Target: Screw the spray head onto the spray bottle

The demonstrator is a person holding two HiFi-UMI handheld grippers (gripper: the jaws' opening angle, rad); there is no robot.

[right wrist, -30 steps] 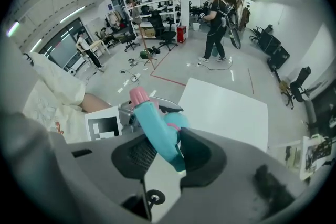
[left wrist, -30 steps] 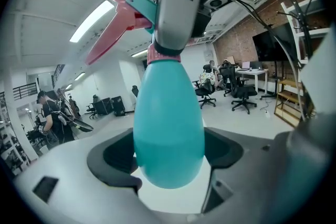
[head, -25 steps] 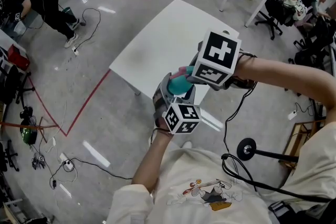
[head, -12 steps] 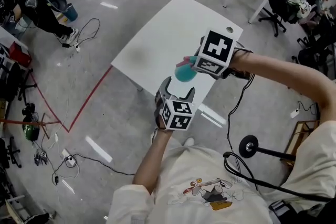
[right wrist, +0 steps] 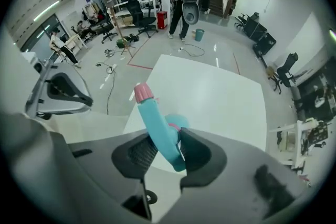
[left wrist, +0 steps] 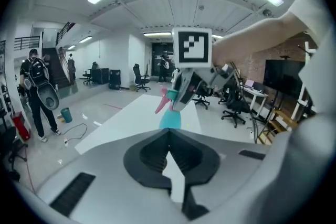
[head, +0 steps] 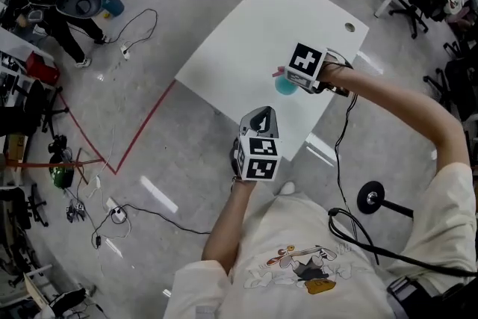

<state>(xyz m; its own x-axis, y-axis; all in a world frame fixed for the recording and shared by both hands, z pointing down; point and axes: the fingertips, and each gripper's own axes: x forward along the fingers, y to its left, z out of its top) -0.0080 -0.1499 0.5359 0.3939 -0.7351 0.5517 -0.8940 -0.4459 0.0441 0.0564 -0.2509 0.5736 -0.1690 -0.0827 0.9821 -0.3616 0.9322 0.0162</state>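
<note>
My right gripper (head: pixel 290 81) is shut on the teal spray bottle (head: pixel 284 85) and holds it over the white table (head: pixel 246 41). In the right gripper view the jaws (right wrist: pixel 164 139) clamp the teal spray head (right wrist: pixel 157 126) with its pink nozzle (right wrist: pixel 143 93), and the bottle's body shows just behind. The left gripper view shows the bottle (left wrist: pixel 170 119) ahead, hanging under the right gripper's marker cube (left wrist: pixel 191 47). Whether it touches the table I cannot tell. My left gripper (head: pixel 261 114) hovers off the table's near edge; its jaws (left wrist: pixel 169 134) have just been closing and stand shut with nothing between them.
The table has a small round hole (head: pixel 349 28) near its far right corner. A red line (head: pixel 142 127) and cables (head: pixel 138 22) lie on the floor to the left. A round stand base (head: pixel 371 198) sits at right. Office chairs and people stand further off.
The right gripper has carried the bottle away from the left gripper and down over the table. The left gripper's jaws, open before, are now shut and empty.
</note>
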